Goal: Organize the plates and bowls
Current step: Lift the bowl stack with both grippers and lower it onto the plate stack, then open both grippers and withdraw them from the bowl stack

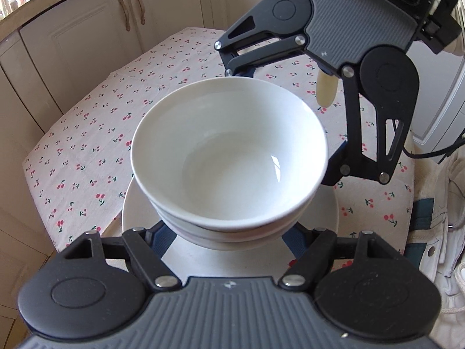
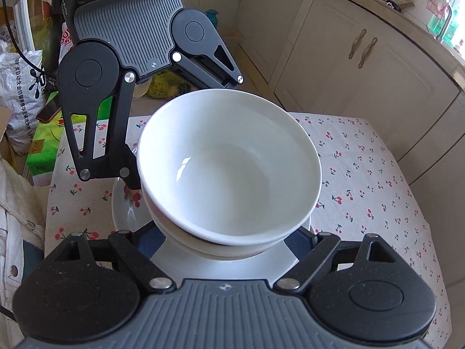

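A stack of white bowls [image 1: 229,157] [image 2: 229,171] is tilted slightly over a white plate [image 1: 325,215] [image 2: 128,212] on the cherry-print tablecloth [image 1: 87,145] [image 2: 377,174]. I cannot tell whether the stack touches the plate. My left gripper [image 1: 228,235] [image 2: 180,132] is shut on the stack's lower bowl from one side, its blue pads [image 1: 162,232] against the wall. From the opposite side my right gripper [image 2: 229,241] [image 1: 282,122] grips the same stack, with its pads [image 2: 299,241] on the bowl. The fingertips are mostly hidden under the bowls.
Cream cabinet doors [image 1: 87,43] [image 2: 348,58] stand close behind the small table. A green box [image 2: 43,139] and printed bags [image 2: 17,87] sit off one edge of the table. A white garment [image 1: 436,203] lies at the other edge. A person's finger [image 1: 325,90] shows behind the right gripper.
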